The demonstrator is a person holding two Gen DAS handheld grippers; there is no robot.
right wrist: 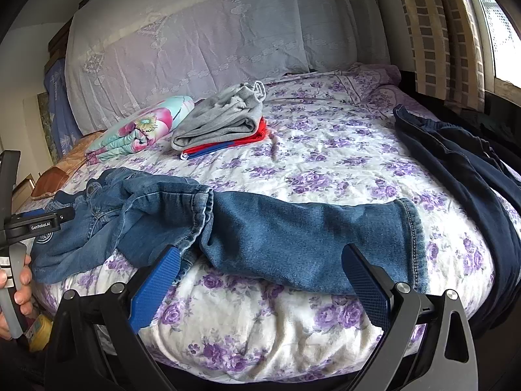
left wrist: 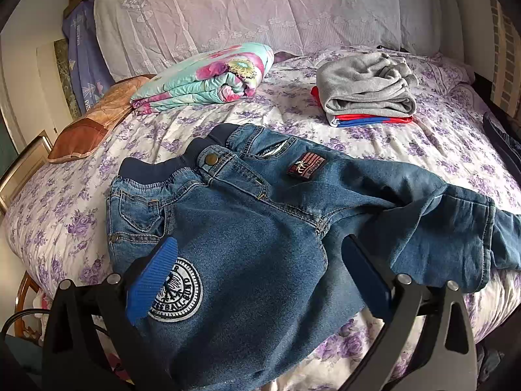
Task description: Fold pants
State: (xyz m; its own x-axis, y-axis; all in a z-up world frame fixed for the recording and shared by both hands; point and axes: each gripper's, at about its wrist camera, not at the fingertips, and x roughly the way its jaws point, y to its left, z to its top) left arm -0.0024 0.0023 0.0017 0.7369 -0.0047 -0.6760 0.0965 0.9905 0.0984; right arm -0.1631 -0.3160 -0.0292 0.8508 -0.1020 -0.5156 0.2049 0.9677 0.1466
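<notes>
A bed point(right wrist: 325, 150) covered in a white sheet with purple flowers filled both views, and a pale lilac embroidered cloth point(left wrist: 247, 9) hung over the headboard behind it. A dark navy garment point(right wrist: 462, 176) lay spread along the bed's right edge. The denim pants point(left wrist: 247, 215) lay face up near the front edge of the bed, waistband toward the left side and legs running to the right. One leg point(right wrist: 306, 244) stretched out flat toward the right with its hem near the navy garment, while the other leg was bunched back over the hips in a rumpled heap. Farther back, a folded floral quilt point(left wrist: 208, 78) rested beside a brown pillow point(left wrist: 94, 123). To the right of the quilt, a folded grey garment point(left wrist: 368, 84) sat on top of a red and blue one point(left wrist: 374, 120).

The left tool point(left wrist: 257, 280) hung just over the seat and thigh of the pants, its blue-padded fingers wide apart and holding nothing, with a round white patch point(left wrist: 177, 290) beside the left pad. The right tool point(right wrist: 260, 283) stood near the outstretched leg at the bed's front edge, also spread open and empty. A hand point(right wrist: 13, 290) gripping the left tool's handle showed at the far left of the right wrist view. A small striped patch point(left wrist: 306, 165) sat below the waistband.
</notes>
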